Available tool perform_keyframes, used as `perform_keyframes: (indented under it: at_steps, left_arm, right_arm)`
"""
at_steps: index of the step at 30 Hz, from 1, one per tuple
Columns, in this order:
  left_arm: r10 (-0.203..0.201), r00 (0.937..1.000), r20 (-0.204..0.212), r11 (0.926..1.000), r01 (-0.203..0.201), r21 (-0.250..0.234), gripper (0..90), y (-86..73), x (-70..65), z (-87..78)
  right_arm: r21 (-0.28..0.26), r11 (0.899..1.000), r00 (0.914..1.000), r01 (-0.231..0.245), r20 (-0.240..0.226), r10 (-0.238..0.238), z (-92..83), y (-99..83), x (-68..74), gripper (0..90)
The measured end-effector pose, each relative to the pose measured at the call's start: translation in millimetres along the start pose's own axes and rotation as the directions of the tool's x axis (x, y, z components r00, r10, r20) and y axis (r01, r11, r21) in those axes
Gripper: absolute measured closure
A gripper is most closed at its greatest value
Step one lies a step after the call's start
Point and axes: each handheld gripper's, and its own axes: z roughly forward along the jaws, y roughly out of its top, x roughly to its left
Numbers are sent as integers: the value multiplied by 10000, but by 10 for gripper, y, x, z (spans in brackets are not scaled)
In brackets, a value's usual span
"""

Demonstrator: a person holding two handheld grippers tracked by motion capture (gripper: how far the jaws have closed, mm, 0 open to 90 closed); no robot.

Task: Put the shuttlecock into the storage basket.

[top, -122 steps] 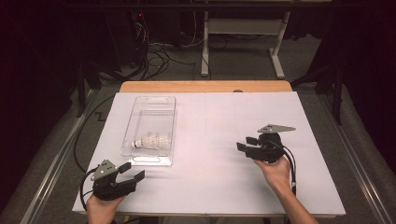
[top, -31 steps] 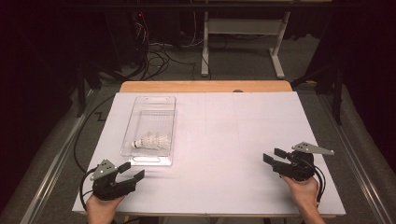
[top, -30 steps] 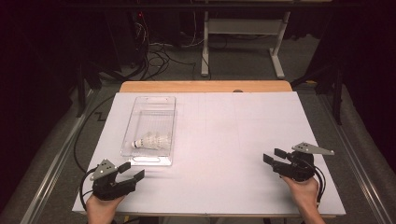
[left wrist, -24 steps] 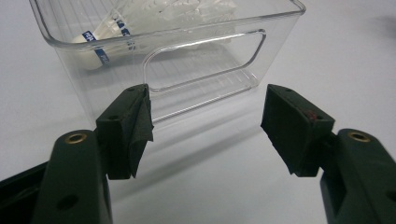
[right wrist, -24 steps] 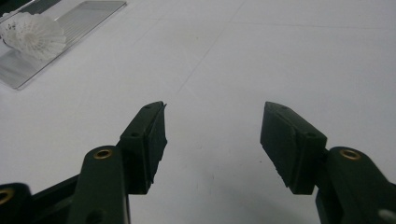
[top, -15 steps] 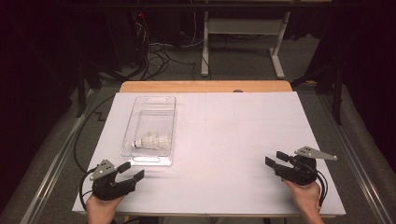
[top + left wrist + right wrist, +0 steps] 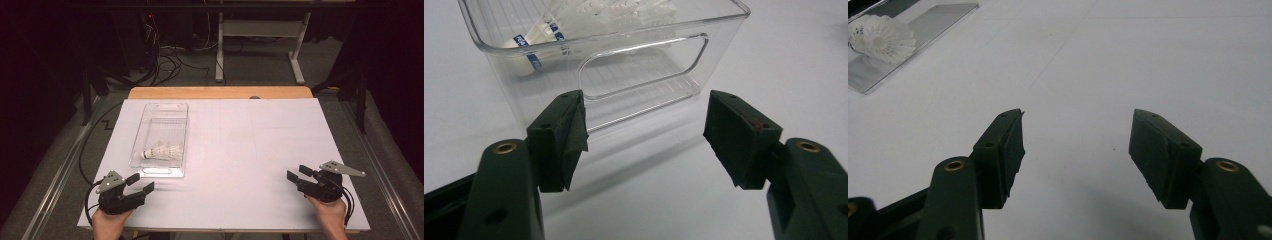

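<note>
High view. White table, one clear plastic bin on its left half. One white shuttlecock lies on its side inside the bin, toward the near end, cork pointing left. Left gripper rests at the near left corner, just short of the bin's near wall, jaws spread, nothing between them. Right gripper rests at the near right corner, well apart from the bin, jaws spread and empty.

Left gripper view. Left gripper pads wide apart over bare table. Bin near wall with its handle cut-out stands just beyond the fingertips, untouched. Shuttlecock seen through the wall, blue band on the cork end.

Right gripper view. Right gripper pads parted, bare table between. Shuttlecock far off at upper left, feather skirt facing the camera.

Status, by judgement: shuttlecock stowed in the bin, both hands parked and empty; placement looks complete, no loose item left on the table.
</note>
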Motion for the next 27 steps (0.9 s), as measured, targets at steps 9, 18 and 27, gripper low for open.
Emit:
perform_keyframes:
  at_steps: [9,18,27]
  left_arm:
    - [-75,10000,35,10000,75,-42,340,-1,6,-3]
    - [-70,10000,34,10000,70,-40,340,-1,6,-4]
    - [-63,10000,39,10000,63,-29,340,0,5,-3]
  right_arm:
    - [-102,9999,9999,88,72,-87,-21,-44,-10,367]
    - [-203,9997,9998,131,179,-128,-60,-80,-33,360]
    - [-245,9997,9998,87,186,-83,-92,-121,-45,357]
